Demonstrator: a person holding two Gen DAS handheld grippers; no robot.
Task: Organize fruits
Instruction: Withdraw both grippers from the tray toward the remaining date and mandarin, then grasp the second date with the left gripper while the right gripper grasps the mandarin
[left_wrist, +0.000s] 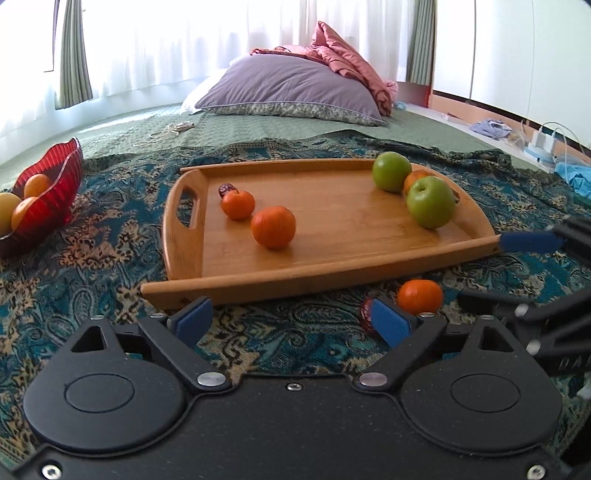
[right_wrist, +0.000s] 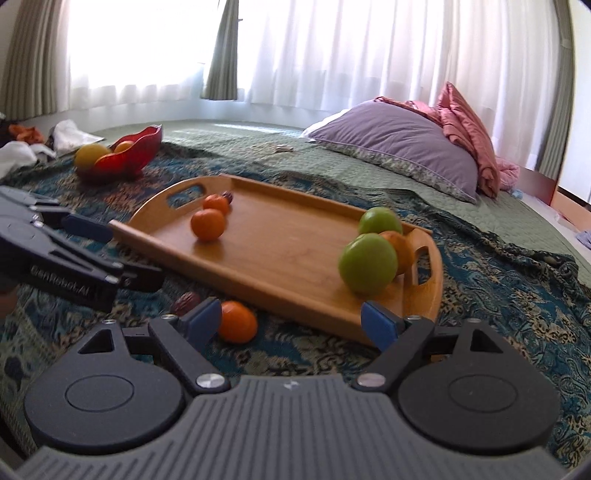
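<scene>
Both hand-held grippers, left and right, hovering wide open, holding nothing; likely reaching for stray orange beside tray, needing closer approach.

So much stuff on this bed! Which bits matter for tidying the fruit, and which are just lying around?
Part of the job:
- flat wooden tray
- two green apples
- small oranges on the tray
- loose orange on the patterned cloth
- wavy red glass bowl
- both open claws

Just lying about:
- purple pillow
- pink blanket
- white charger
</scene>
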